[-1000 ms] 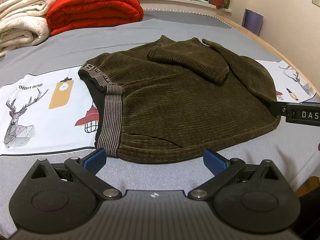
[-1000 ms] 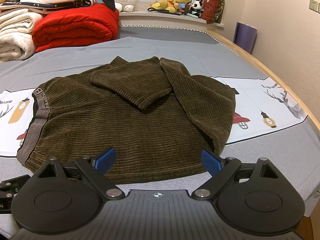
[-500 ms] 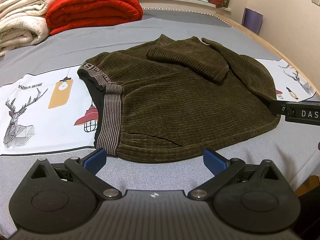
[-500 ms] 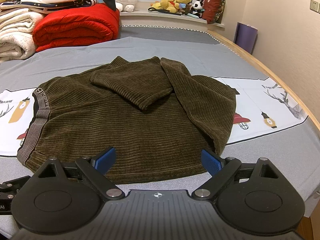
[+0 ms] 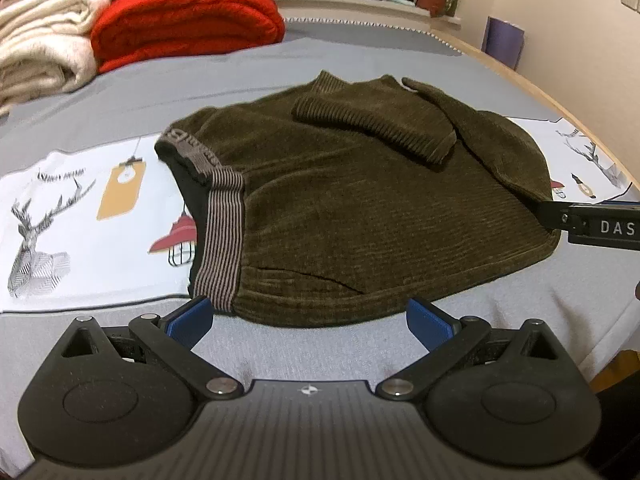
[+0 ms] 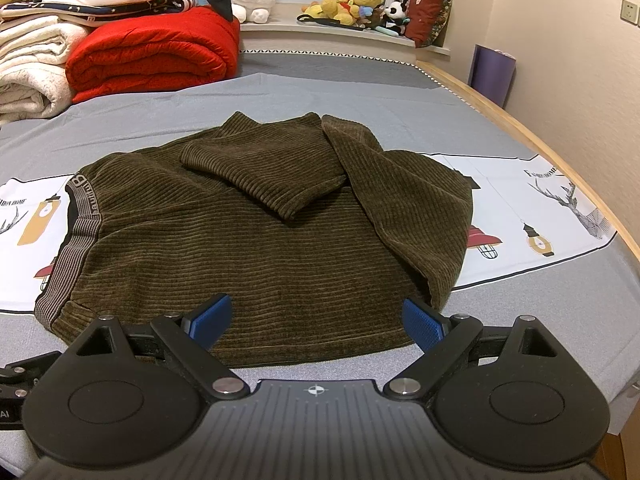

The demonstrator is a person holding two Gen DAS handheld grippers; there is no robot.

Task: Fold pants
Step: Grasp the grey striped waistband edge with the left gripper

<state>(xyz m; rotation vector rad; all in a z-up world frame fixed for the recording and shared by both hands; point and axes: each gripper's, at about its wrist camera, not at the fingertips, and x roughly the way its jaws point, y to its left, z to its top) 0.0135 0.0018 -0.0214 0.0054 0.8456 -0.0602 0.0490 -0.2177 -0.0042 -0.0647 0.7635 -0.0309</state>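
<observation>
Dark olive corduroy pants (image 5: pixel 360 216) lie folded on the bed, striped grey waistband (image 5: pixel 222 240) at the left, leg ends folded back on top (image 5: pixel 380 124). They also show in the right wrist view (image 6: pixel 248 248). My left gripper (image 5: pixel 310 316) is open and empty at the near hem by the waistband corner. My right gripper (image 6: pixel 316 318) is open and empty, its blue pads at the near hem toward the right fold. Part of the right gripper shows at the left wrist view's right edge (image 5: pixel 600 228).
The grey bed cover (image 6: pixel 400 92) has white printed panels (image 5: pixel 80 216). A red quilt (image 6: pixel 152 56) and white blankets (image 6: pixel 28 68) are stacked at the far left. Plush toys (image 6: pixel 348 4) sit on the window ledge. The bed's wooden edge (image 6: pixel 560 152) runs along the right.
Both grippers have crept slightly forward toward the pants' near hem. The pants have not moved.
</observation>
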